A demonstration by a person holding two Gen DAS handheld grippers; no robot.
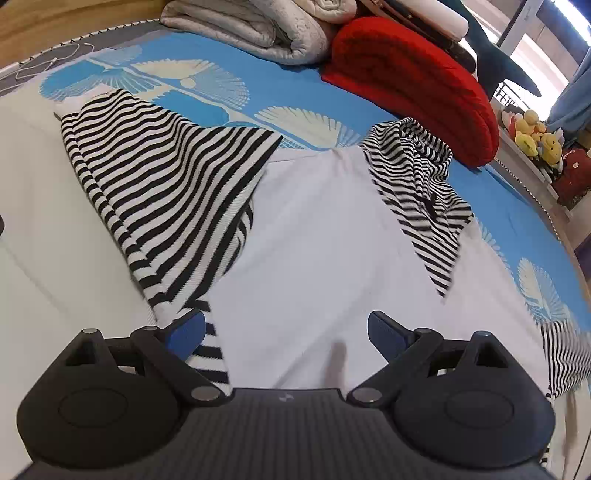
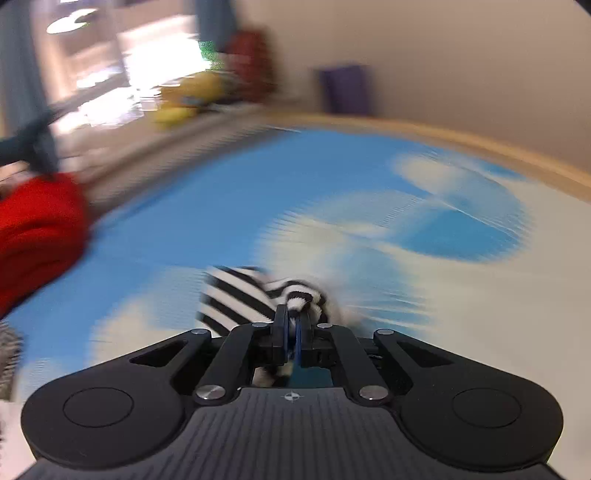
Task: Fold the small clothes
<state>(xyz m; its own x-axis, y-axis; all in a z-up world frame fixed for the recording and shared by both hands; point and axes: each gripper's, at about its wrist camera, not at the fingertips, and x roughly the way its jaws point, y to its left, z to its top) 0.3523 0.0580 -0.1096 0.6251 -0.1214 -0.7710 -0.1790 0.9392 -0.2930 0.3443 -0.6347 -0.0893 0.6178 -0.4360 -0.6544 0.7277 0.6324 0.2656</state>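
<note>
A small garment with a white body (image 1: 314,229) and black-and-white striped sleeves lies on the bed. The left striped sleeve (image 1: 166,184) is folded over at the left. The right striped sleeve (image 1: 424,192) is lifted and rumpled at the right. My left gripper (image 1: 286,332) is open and empty just above the white body, its left finger (image 1: 188,330) at the striped edge. In the blurred right wrist view my right gripper (image 2: 291,325) is shut on a bunch of striped fabric (image 2: 243,295), held above the blue sheet.
The bed has a blue sheet with white fan prints (image 1: 258,81). A red folded blanket (image 1: 413,85) and a grey quilt (image 1: 251,26) lie at the far side. Plush toys (image 1: 535,136) sit on a ledge at right. A wooden bed edge (image 2: 480,147) runs beyond.
</note>
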